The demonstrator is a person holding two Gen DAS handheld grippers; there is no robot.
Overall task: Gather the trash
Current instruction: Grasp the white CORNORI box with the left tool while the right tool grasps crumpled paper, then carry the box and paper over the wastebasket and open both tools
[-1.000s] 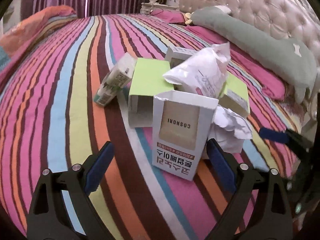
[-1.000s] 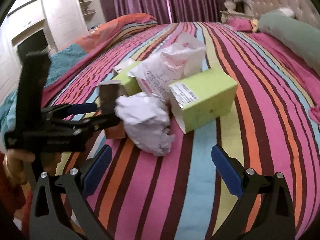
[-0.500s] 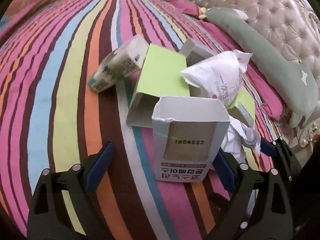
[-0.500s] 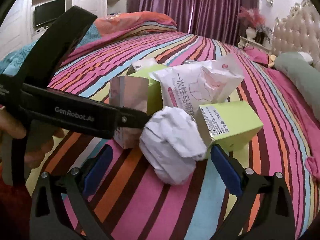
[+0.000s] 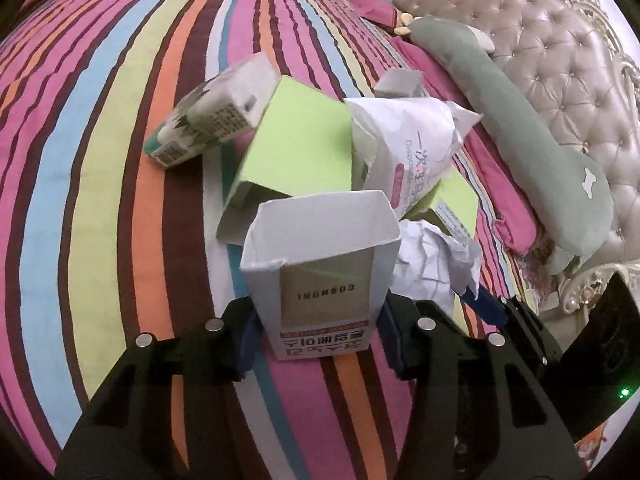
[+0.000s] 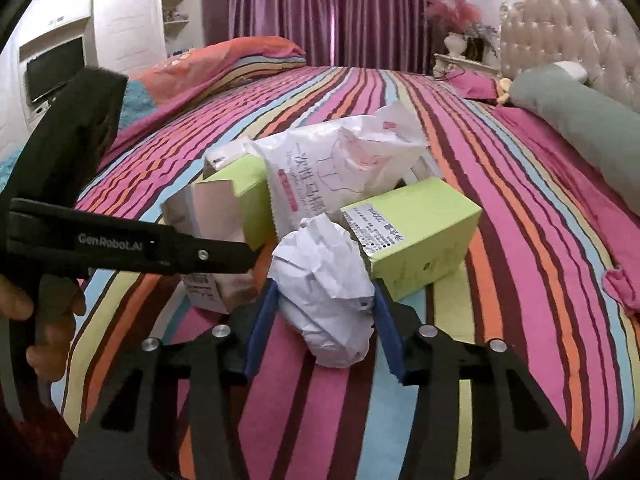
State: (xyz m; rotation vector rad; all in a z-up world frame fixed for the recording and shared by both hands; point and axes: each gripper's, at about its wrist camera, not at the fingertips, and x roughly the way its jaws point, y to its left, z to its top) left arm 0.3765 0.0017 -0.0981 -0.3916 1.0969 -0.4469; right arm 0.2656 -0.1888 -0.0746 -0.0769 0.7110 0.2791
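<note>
I've got the left gripper (image 5: 320, 334) clamped on the white open-top box (image 5: 320, 264), pads pressing both its side walls low down, box upright on the striped bedspread (image 5: 100, 200) w/ its torn mouth facing up. The right gripper (image 6: 322, 322) is closed on the crumpled white paper ball (image 6: 326, 280), blue pads squeezing it from both sides; the ball sits on the bedspread just beside the box, touching or nearly so, can't tell which. Both pieces sit at the near edge of the trash pile, toward the side of the bed where I stand. Behind them: a lime-green box (image 5: 296, 148) lying open-ended, a second green box (image 6: 416, 236) w/ a white label touching the ball on the headboard side, a white plastic pouch (image 6: 340, 164) w/ pink print lying across both, and a green-and-white carton (image 5: 208, 124) tipped on its side at the pile's far edge. A long grey-green pillow (image 5: 520, 136) runs along the tufted headboard (image 5: 560, 60), well apart from the pile. In the right view I see a hand (image 6: 44, 320) on the left tool's grip.
</note>
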